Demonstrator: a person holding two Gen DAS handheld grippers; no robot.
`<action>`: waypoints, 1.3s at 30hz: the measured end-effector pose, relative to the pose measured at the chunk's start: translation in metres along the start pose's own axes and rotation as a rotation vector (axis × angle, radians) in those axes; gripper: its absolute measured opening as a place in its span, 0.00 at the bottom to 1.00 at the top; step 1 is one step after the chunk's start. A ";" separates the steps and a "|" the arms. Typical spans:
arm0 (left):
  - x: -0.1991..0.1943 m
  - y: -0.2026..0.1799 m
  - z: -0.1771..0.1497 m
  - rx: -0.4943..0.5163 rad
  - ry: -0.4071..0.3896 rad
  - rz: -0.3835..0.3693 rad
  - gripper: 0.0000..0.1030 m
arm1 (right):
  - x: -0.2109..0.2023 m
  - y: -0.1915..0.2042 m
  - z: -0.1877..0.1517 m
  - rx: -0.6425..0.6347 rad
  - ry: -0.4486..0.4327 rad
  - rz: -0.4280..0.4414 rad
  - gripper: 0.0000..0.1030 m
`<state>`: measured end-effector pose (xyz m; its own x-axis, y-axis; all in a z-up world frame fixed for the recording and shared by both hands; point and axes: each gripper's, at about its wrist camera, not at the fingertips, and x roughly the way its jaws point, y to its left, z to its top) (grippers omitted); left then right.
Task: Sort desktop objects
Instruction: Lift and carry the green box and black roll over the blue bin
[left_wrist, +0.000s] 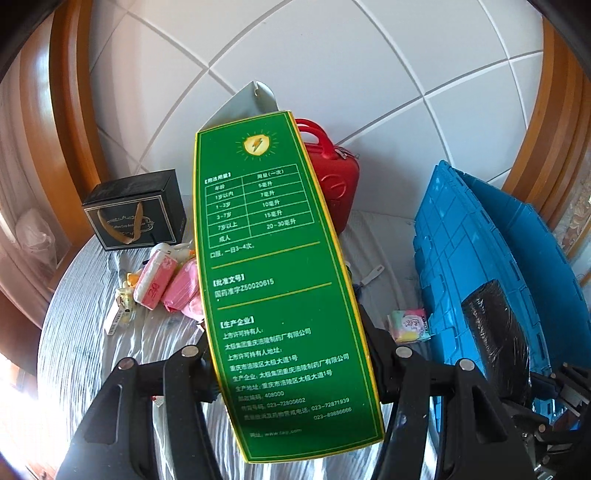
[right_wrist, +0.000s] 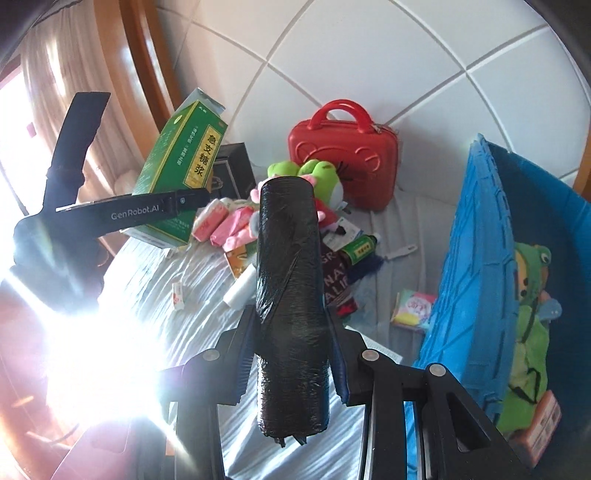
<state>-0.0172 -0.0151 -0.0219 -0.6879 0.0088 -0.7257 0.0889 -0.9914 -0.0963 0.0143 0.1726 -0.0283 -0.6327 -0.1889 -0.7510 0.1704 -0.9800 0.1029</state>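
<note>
Gripping green box in my left gripper, long axis pointing away; right gripper clamps black roll lengthwise; only right view shows frog plush in blue crate.

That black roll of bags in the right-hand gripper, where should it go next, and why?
Probably over to the blue crate on its right. The right hand-held gripper is shut on the black bag roll, lifted clear of the cluttered table, and the crate stands open beside it, already holding a frog plush.

Home bedroom, bed with rumpled pale sheet, white tiled wall, curtain by a sunlit window, wooden trim, plush frog, red case, tissue packs
</note>
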 end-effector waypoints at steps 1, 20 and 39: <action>-0.001 -0.006 0.002 0.008 -0.002 -0.003 0.55 | -0.005 -0.004 0.001 0.005 -0.007 -0.003 0.34; -0.022 -0.144 0.018 0.161 -0.032 -0.118 0.55 | -0.088 -0.096 -0.008 0.124 -0.128 -0.073 0.34; -0.018 -0.275 0.019 0.317 -0.011 -0.260 0.55 | -0.130 -0.189 -0.031 0.255 -0.142 -0.193 0.34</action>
<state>-0.0426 0.2553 0.0309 -0.6659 0.2645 -0.6976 -0.3137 -0.9476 -0.0598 0.0880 0.3848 0.0298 -0.7369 0.0126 -0.6759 -0.1460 -0.9792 0.1409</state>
